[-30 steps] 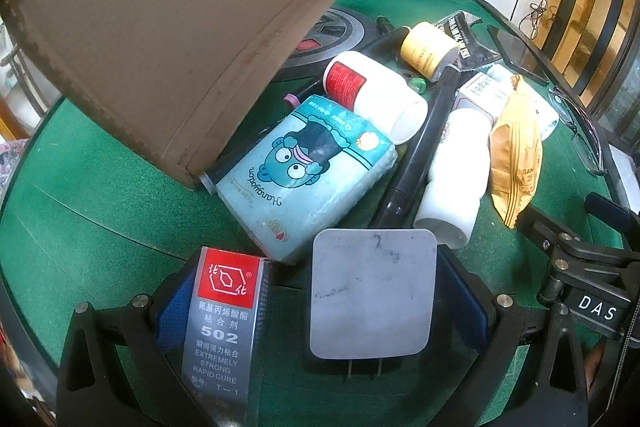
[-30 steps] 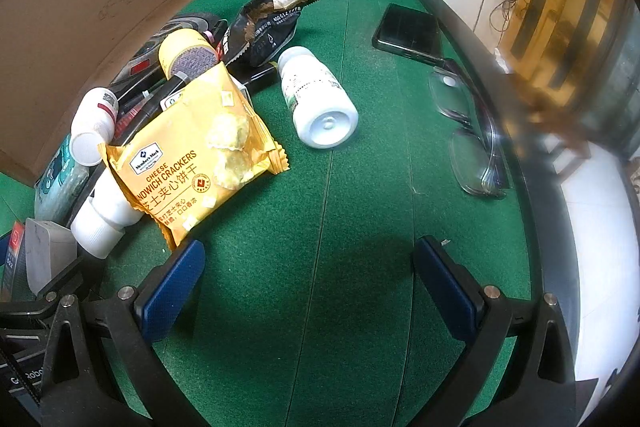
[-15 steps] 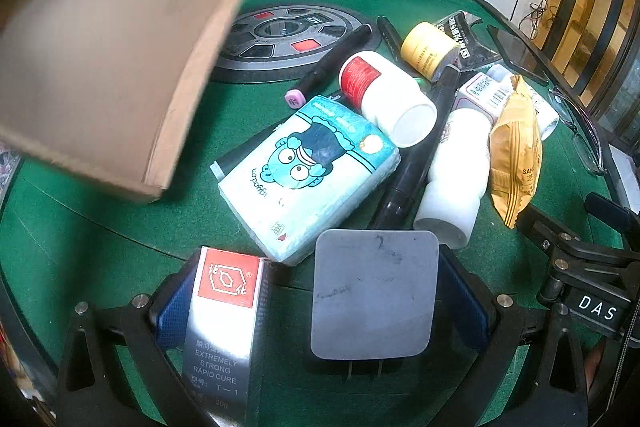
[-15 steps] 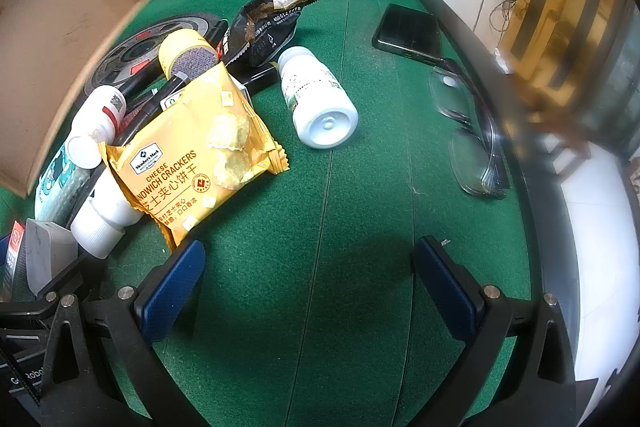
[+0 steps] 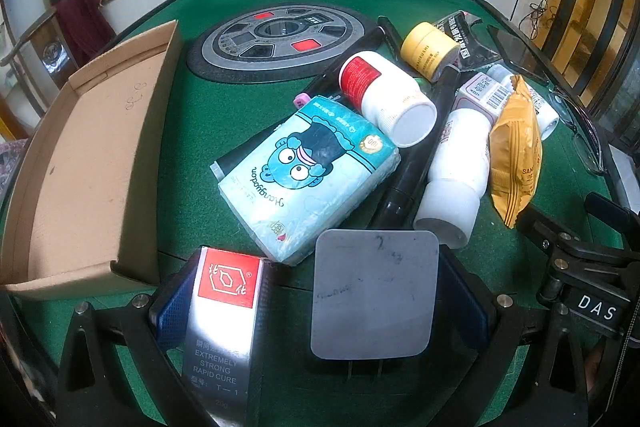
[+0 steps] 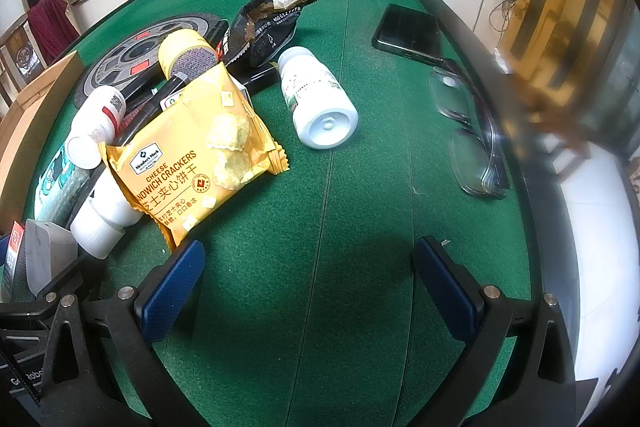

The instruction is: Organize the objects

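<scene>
Left gripper [image 5: 320,303] has its fingers spread wide, with the 502 glue box [image 5: 222,311] and white charger [image 5: 374,293] between them, unclamped. Right gripper [image 6: 308,287] gapes over bare bench [image 6: 360,211]. I'd close on one item only, then drop it in the cardboard tray [image 5: 92,155] left of the fingers.

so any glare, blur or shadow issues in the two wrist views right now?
Left wrist: sharp overall, strong fisheye bending at the edges; glare on the glue box washes out its upper grey print. Right wrist: a brown blurred smear covers the right side beside the glasses; a soft dark shadow lies on the felt ahead of the open right claw.
</scene>
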